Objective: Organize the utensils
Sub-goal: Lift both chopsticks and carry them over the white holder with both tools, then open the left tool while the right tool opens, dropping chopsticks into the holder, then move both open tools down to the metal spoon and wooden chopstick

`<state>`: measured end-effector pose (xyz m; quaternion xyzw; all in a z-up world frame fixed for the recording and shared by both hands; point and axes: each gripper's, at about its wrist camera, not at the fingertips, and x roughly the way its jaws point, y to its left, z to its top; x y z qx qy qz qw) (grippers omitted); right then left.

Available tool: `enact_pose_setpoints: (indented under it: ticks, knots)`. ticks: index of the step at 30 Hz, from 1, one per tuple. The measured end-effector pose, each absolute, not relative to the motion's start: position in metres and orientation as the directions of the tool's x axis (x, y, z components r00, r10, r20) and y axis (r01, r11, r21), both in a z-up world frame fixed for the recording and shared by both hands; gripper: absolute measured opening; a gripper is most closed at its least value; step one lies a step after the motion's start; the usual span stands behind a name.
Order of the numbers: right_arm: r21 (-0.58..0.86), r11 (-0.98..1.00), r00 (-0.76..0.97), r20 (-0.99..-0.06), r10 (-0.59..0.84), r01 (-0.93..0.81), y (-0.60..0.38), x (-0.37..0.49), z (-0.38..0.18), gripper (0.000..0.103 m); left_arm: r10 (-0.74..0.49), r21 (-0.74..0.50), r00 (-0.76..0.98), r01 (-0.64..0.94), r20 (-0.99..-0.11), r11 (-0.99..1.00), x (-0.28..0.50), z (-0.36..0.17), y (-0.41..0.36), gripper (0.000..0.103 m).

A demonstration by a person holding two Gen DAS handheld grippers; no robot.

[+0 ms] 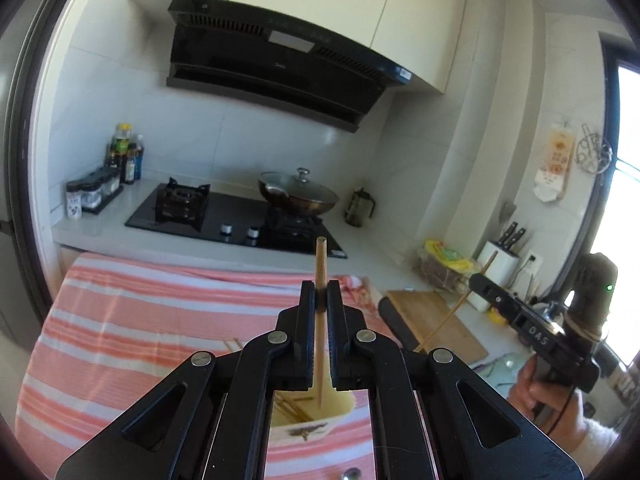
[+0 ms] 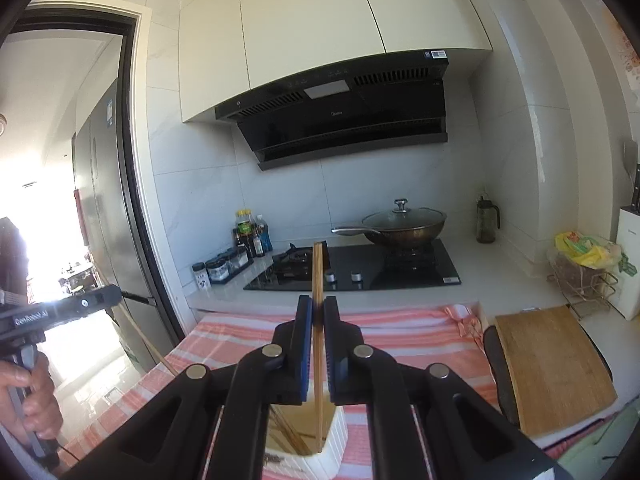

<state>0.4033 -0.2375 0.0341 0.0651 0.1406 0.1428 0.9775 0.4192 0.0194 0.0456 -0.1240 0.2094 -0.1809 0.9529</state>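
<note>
The left tool [image 1: 320, 292] is clamped on one upright chopstick [image 1: 320, 264], and the right tool [image 2: 318, 308] is clamped on another chopstick [image 2: 318, 276]. Under them lies the bench with a striped cloth [image 1: 140, 320] on it. A cutting board [image 2: 552, 364] lies to the right of the cloth. On the cloth stands a white holder [image 2: 332, 444]. The lower end of each chopstick is inside the holder, beside other chopsticks.

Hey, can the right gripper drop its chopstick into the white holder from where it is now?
Probably yes. The right gripper is shut on a chopstick whose lower tip already hangs inside the open holder, nothing blocking.
</note>
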Motion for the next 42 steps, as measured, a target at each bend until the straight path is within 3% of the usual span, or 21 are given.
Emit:
enact_pose_setpoints:
  ticks: [5, 10, 11, 13, 15, 19, 25, 29, 35, 42]
  knots:
    - [0.073, 0.948, 0.894, -0.319, 0.316, -0.309, -0.196, 0.445, 0.004, 0.006, -0.349, -0.309, 0.812, 0.219, -0.468, 0.925, 0.463, 0.002, 0.013, 0.004]
    - [0.101, 0.926, 0.776, -0.517, 0.361, -0.364, -0.165, 0.493, -0.057, 0.007, -0.323, -0.296, 0.703, 0.164, -0.634, 0.941, 0.499, -0.049, 0.008, 0.007]
    - [0.137, 0.920, 0.748, -0.545, 0.379, -0.367, -0.165, 0.497, -0.067, 0.008, -0.326, -0.303, 0.679, 0.158, -0.657, 0.940, 0.498, -0.057, 0.009, 0.012]
    - [0.199, 0.912, 0.722, -0.560, 0.406, -0.359, -0.168, 0.495, -0.079, 0.015, -0.349, -0.318, 0.652, 0.171, -0.674, 0.933, 0.487, -0.067, 0.014, 0.044]
    - [0.200, 0.912, 0.728, -0.552, 0.408, -0.359, -0.173, 0.479, -0.083, 0.027, -0.333, -0.278, 0.642, 0.190, -0.691, 0.942, 0.465, -0.074, 0.016, 0.066]
    - [0.146, 0.924, 0.722, -0.586, 0.368, -0.353, -0.186, 0.427, -0.098, 0.035, -0.316, -0.203, 0.583, 0.253, -0.748, 0.946, 0.409, -0.102, 0.017, 0.078]
    - [0.078, 0.955, 0.682, -0.683, 0.261, -0.287, -0.223, 0.316, -0.163, 0.040, -0.262, -0.131, 0.535, 0.271, -0.803, 0.954, 0.315, -0.166, 0.005, 0.081]
    - [0.047, 0.983, 0.677, -0.719, 0.156, -0.177, -0.254, 0.249, -0.200, 0.040, -0.291, -0.192, 0.516, 0.236, -0.805, 0.952, 0.279, -0.190, -0.001, 0.081]
    - [0.017, 0.999, 0.663, -0.747, 0.045, -0.049, -0.284, 0.200, -0.231, 0.040, -0.332, -0.253, 0.534, 0.218, -0.777, 0.943, 0.259, -0.195, -0.011, 0.081]
    - [0.056, 0.998, 0.676, -0.735, 0.048, -0.009, -0.285, 0.184, -0.241, 0.046, -0.338, -0.218, 0.546, 0.273, -0.766, 0.937, 0.240, -0.187, -0.030, 0.081]
